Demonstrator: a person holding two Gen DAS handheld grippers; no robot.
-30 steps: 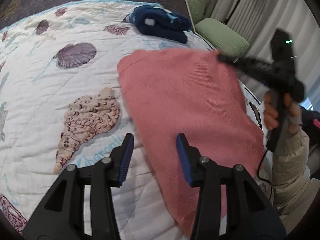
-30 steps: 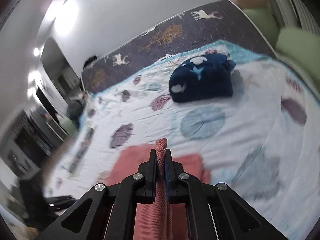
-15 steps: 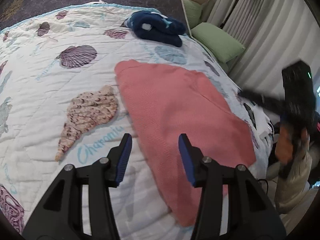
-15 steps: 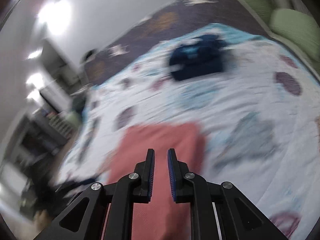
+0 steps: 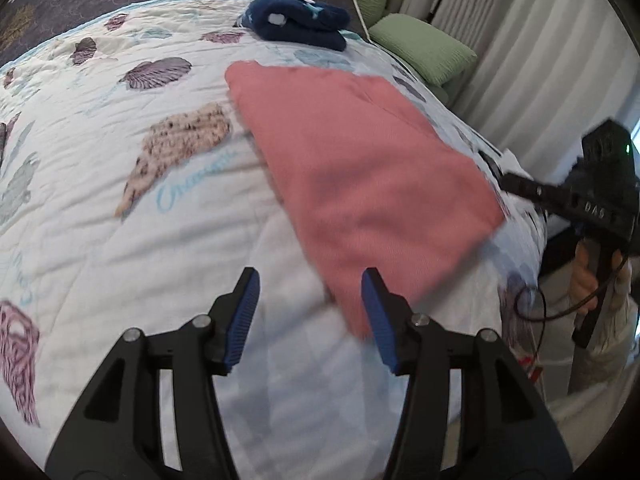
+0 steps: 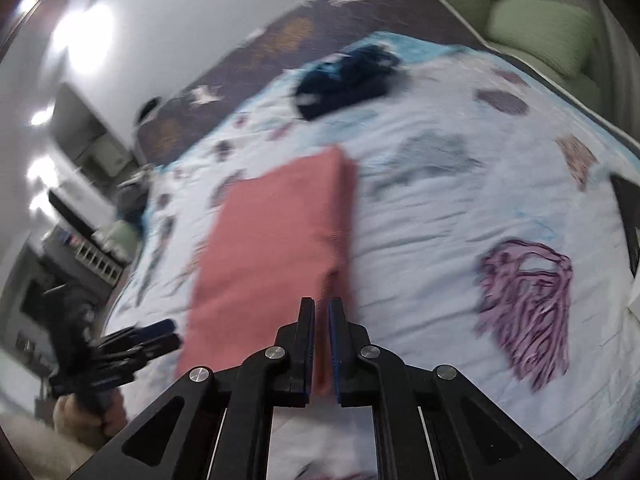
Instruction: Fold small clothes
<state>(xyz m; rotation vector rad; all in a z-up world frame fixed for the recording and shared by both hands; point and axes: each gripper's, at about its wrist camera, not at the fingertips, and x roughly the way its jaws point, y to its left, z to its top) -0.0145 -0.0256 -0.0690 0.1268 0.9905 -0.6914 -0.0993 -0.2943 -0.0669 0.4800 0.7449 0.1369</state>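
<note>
Pink cloth flat, left gripper wide above.

The pink cloth lies folded on the quilt (shell-printed), left gripper fingers spread apart.

Left gripper jaws wide apart; right gripper jaws slightly parted, empty.

A bed with a white seashell-print quilt carries a flat pink cloth and, farther back, a bundled navy garment.
</note>
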